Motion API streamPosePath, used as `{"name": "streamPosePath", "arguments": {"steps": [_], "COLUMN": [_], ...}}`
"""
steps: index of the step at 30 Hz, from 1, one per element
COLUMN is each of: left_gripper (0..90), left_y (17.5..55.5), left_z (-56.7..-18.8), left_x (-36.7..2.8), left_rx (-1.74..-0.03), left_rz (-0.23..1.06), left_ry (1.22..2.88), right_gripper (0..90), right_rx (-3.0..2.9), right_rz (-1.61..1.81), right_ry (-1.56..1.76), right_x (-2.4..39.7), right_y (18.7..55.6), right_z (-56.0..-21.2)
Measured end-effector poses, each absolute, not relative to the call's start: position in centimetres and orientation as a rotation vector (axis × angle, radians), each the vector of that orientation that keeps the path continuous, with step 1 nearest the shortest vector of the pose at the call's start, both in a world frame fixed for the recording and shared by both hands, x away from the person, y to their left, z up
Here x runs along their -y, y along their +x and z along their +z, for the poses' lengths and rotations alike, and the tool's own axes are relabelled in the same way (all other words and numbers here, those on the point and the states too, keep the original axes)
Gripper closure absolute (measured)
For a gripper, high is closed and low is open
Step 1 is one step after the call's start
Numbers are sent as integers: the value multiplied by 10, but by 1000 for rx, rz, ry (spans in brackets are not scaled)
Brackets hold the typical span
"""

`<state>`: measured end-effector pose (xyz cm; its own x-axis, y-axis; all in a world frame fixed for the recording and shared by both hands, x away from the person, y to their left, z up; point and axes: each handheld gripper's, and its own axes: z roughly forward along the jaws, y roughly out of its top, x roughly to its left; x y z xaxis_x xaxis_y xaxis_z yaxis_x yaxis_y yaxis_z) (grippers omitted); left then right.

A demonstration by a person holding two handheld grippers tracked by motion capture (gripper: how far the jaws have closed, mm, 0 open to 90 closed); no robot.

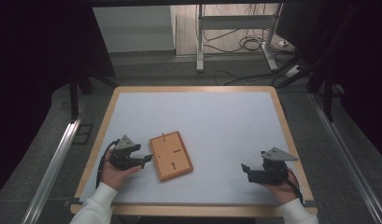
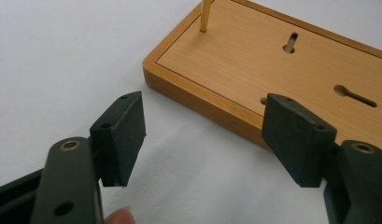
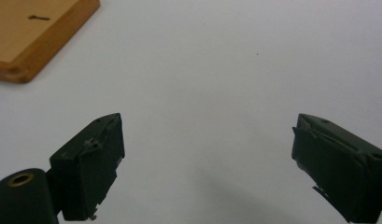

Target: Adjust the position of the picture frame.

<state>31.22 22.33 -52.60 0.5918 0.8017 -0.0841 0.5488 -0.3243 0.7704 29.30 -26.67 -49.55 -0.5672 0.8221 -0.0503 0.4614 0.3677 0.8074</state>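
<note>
Wooden board (image 1: 171, 156) flat on white surface (image 1: 216, 126), left of centre, thin peg (image 2: 206, 15) upright at far edge. Left hand-held gripper (image 1: 143, 159) just beside board's left side, jaws apart, empty. Right hand-held gripper (image 1: 245, 168) well apart to right, jaws apart, empty.

Lab, dark curtains (image 1: 34, 70), floor cables (image 1: 235, 44)
</note>
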Motion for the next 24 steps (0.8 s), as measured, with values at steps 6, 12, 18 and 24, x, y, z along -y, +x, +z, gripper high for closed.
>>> {"name": "streamPosePath", "arguments": {"steps": [6,12,18,24], "left_gripper": [298,299,297,298], "left_y": [310,308,306,308], "left_z": [-527,-528,-526,-526], "left_x": [-225,-227,-224,-224], "left_rx": [-1065,-1061,-1052,-1065], "left_rz": [409,412,418,405], "left_ry": [2030,2034,2040,2030], "right_gripper": [96,116,124,134], "right_rx": [-2174,-2184,-2171,-2191], "right_rz": [1084,1075,1068,1049], "right_ry": [1142,1140,1161,1170], "right_x": [274,271,272,274], "right_y": [295,294,294,294], "right_z": [-499,-497,-498,-504]}}
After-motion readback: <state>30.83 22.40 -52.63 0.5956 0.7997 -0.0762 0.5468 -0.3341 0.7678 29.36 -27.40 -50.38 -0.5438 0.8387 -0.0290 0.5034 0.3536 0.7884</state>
